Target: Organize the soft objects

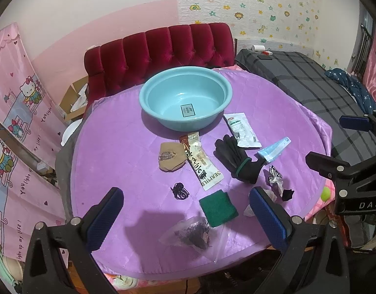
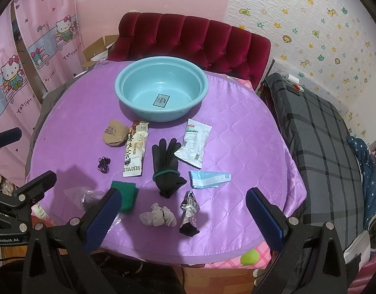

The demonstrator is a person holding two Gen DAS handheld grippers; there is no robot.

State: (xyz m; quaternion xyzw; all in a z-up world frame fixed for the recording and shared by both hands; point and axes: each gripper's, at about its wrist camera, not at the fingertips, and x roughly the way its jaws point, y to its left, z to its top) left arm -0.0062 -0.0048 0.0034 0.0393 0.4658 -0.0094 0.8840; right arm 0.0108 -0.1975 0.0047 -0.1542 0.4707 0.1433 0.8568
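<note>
An empty teal basin (image 1: 185, 98) (image 2: 161, 91) stands at the back of the purple round table (image 1: 119, 161) (image 2: 72, 127). In front of it lie a black glove (image 1: 237, 159) (image 2: 167, 165), a green cloth (image 1: 217, 207) (image 2: 124, 197), a brown pouch (image 1: 170, 156) (image 2: 114, 133), a blue face mask (image 1: 273, 150) (image 2: 208, 178), snack packets (image 1: 202, 164) (image 2: 135, 150), a crumpled white tissue (image 2: 158, 216) and black hair ties (image 1: 180, 191) (image 2: 104, 164). My left gripper (image 1: 188, 216) is open above the near edge. My right gripper (image 2: 183, 218) is open above the tissue.
A red tufted chair (image 1: 161, 51) (image 2: 192, 39) stands behind the table. A grey plaid bed (image 1: 315, 83) (image 2: 322, 132) lies to the right. A clear bag of dark leaves (image 1: 192, 232) and a crumpled foil wrapper (image 2: 189, 210) lie near the front edge.
</note>
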